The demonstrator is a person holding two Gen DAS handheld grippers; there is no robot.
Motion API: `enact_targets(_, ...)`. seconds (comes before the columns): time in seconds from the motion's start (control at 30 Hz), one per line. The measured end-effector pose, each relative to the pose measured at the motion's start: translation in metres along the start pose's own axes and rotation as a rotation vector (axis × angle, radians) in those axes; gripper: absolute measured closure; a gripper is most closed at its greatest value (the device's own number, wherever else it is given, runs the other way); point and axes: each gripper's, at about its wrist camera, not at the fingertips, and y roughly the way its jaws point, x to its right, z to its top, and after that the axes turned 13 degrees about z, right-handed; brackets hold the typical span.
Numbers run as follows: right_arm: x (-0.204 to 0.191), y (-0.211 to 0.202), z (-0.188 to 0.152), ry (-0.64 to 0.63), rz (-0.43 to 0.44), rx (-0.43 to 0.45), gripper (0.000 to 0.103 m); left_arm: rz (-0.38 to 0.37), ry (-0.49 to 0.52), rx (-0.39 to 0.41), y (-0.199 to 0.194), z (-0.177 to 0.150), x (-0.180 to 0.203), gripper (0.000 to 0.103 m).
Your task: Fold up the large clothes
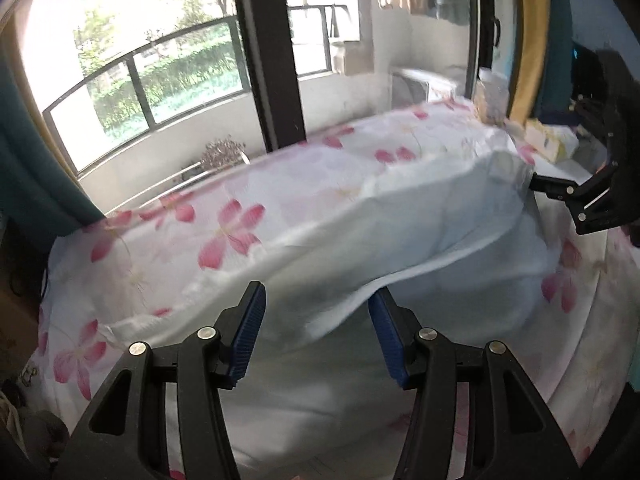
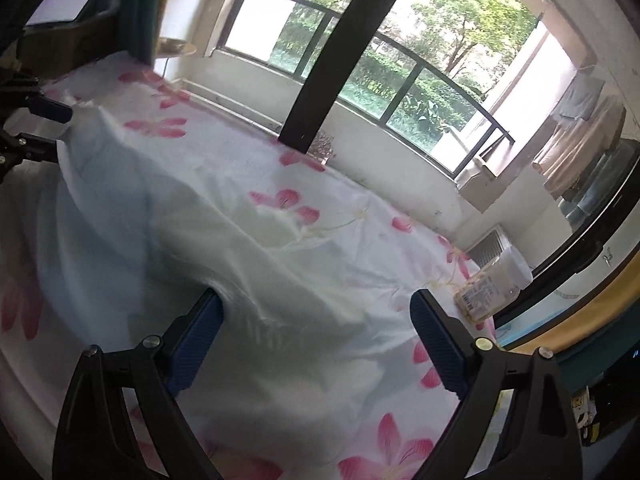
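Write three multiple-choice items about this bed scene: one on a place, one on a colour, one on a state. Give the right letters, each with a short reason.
1. Where does the pale garment lie?
A. on the flowered sheet
B. on the window ledge
C. on the floor

2. What colour are the pads of the right hand-held gripper?
A. red
B. blue
C. yellow

3. How do the jaws of the right hand-held gripper stand?
A. shut tight
B. shut on a jar
C. wide apart

Answers:
1 A, pink flowers show around the garment.
2 B, both pads are blue.
3 C, a broad stretch of cloth shows between the pads.
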Motion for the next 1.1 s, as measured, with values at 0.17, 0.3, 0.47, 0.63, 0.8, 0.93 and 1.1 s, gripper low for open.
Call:
enact_targets(0.17, 0.019, 0.014, 0.014, 0.038, 0.018, 0.022, 0.010, 0.018, -0.015, 0.019, 0.013, 0.012, -0.014, 0.046)
enact_targets(0.3, 0.033, 0.029, 0.028, 0.089, 0.016, 0.045, 0.010, 0.049, -0.020, 0.011, 0.032, 0.024, -0.027, 0.046)
enact_targets(0.47, 0.049, 0.058, 0.043, 0.124, -0.005, 0.038, 0.010, 0.068, -0.067, -0.021, 0.055, 0.036, -0.056, 0.046)
enact_targets(0.63, 0.070, 0.059, 0.036, 0.169, -0.008, 0.029, 0.010, 0.042, -0.122, -0.025, 0.050, 0.023, -0.098, 0.046)
enact_targets(0.8, 0.104, 0.051, 0.011, 0.304, 0.100, 0.015, 0.010, -0.041, -0.154, -0.112, 0.058, 0.002, -0.123, 0.046)
enact_targets(0.93, 0.121, 0.060, -0.005, 0.394, 0.163, -0.045, 0.010, -0.069, -0.147, -0.140, 0.068, -0.007, -0.124, 0.046)
enact_targets(1.1, 0.125, 0.091, -0.021, 0.483, 0.254, -0.117, 0.026, -0.072, -0.111, -0.218, 0.094, -0.015, -0.116, 0.046)
